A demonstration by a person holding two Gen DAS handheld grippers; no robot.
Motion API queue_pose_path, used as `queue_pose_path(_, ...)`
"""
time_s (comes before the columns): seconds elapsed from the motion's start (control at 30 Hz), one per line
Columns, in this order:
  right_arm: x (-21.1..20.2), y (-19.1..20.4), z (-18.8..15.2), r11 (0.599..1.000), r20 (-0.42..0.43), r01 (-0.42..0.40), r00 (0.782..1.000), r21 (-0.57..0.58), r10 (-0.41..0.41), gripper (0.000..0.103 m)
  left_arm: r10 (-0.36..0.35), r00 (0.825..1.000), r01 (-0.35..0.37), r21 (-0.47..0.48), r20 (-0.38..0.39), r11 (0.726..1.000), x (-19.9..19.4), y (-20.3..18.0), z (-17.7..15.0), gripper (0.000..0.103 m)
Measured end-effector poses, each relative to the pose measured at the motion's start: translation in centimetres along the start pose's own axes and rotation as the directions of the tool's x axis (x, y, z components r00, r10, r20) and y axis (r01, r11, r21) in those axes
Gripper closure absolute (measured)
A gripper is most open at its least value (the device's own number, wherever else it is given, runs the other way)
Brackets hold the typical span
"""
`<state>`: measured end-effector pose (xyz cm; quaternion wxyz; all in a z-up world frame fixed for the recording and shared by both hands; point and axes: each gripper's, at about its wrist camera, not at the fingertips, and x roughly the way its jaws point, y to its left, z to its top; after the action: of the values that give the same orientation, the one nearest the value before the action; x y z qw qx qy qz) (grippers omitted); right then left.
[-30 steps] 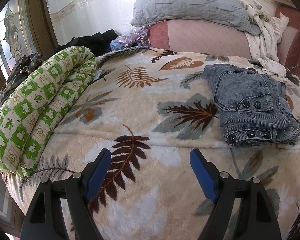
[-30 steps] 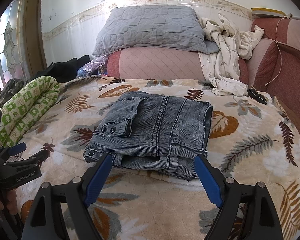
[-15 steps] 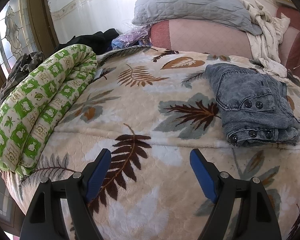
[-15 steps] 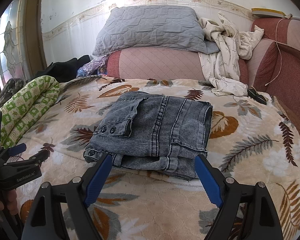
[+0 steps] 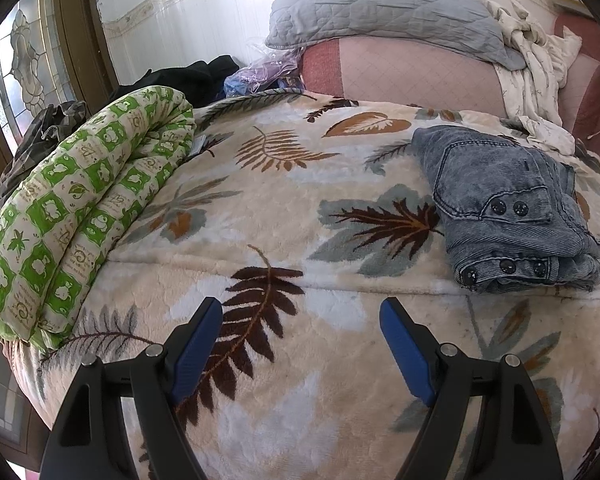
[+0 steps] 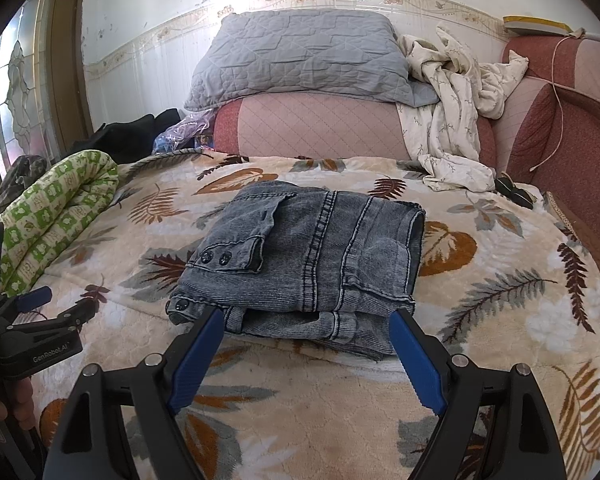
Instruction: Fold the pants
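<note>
Grey-blue folded denim pants (image 6: 308, 264) lie straight ahead of empty wide-open right gripper (image 6: 304, 344), nearer than empty wide-open left gripper (image 5: 300, 344).

My left tongs' camera looks down across the bed's left side, my right one faces the headboard nearer, and both share the folded jeans (image 5: 508, 208) (image 6: 312, 256).

Folded grey denim pants (image 6: 312, 264) on the leaf-print blanket (image 6: 480, 320). Right gripper (image 6: 306, 330) just short of the pants' near edge, jaws wide, nothing between. Left gripper (image 6: 56, 312) left of the pants, apart. Grey pillow (image 6: 300, 56) beyond them.
</note>
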<state>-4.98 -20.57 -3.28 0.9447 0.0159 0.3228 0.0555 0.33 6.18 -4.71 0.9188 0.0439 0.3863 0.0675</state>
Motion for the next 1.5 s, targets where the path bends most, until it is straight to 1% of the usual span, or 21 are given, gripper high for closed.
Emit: queue_pose_path(1.5, 0.46, 0.35, -0.09, 1.0, -0.011, 0.001, 1.0, -0.011, -0.001, 0.016, 0.0, 1.0, 0.0, -0.009, -0.008, 1.0, 0.27, 0.1, 0.05, 0.022)
